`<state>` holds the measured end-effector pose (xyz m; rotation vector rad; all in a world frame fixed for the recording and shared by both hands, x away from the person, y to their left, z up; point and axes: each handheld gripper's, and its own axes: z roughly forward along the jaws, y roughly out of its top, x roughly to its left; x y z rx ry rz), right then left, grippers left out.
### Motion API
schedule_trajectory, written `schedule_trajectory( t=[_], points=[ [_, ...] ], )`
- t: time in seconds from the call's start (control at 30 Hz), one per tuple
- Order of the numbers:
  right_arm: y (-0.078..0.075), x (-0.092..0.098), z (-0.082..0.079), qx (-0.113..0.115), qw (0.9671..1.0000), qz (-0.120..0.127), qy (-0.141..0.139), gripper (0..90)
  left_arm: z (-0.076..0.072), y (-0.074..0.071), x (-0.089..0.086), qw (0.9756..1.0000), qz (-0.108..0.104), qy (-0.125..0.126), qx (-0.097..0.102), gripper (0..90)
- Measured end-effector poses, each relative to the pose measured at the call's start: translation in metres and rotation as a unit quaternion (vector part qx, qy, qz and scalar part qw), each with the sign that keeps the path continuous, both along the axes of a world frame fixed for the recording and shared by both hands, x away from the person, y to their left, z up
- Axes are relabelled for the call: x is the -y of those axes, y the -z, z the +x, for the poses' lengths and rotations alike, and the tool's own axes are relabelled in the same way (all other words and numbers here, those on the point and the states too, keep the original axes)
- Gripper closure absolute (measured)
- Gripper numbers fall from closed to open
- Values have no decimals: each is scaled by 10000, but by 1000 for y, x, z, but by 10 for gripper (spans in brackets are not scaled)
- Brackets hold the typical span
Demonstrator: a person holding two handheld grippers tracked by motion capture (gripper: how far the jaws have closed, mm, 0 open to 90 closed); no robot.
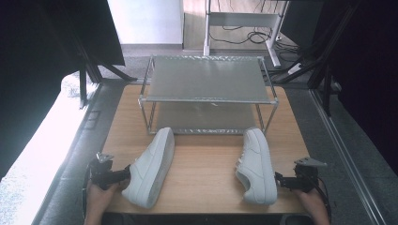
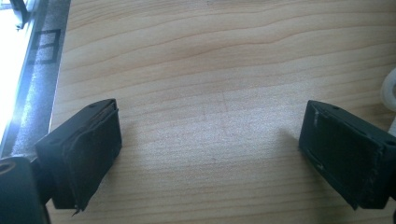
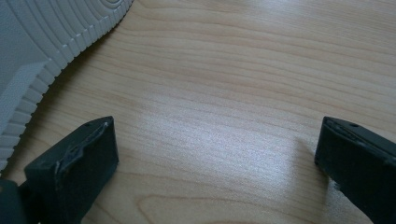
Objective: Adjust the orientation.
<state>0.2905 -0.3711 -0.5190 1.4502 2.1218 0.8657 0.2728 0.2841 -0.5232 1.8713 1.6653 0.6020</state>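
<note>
Two white sneakers lie on the wooden table. The left sneaker is angled, its toe toward the rack. My left gripper sits just left of its heel end, open and empty; in the left gripper view the gripper stands wide over bare wood, with a bit of the sneaker at the right edge. The right sneaker has its sole turned toward my right gripper, which is open beside its heel. In the right gripper view the gripper is empty, with the ribbed sole at top left.
A two-tier metal rack stands at the back of the table, both shelves bare. Bare wood lies between the two sneakers. Dark curtains and frame legs flank the table, and a desk frame with cables stands behind.
</note>
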Motion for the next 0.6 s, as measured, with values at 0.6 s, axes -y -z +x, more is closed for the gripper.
schedule_trajectory(
  t=[0.6],
  points=[
    [0,0,0,-6,10000,5,-12,0,-4,-7,-3,9998,-168,139,-35,47]
  ],
)
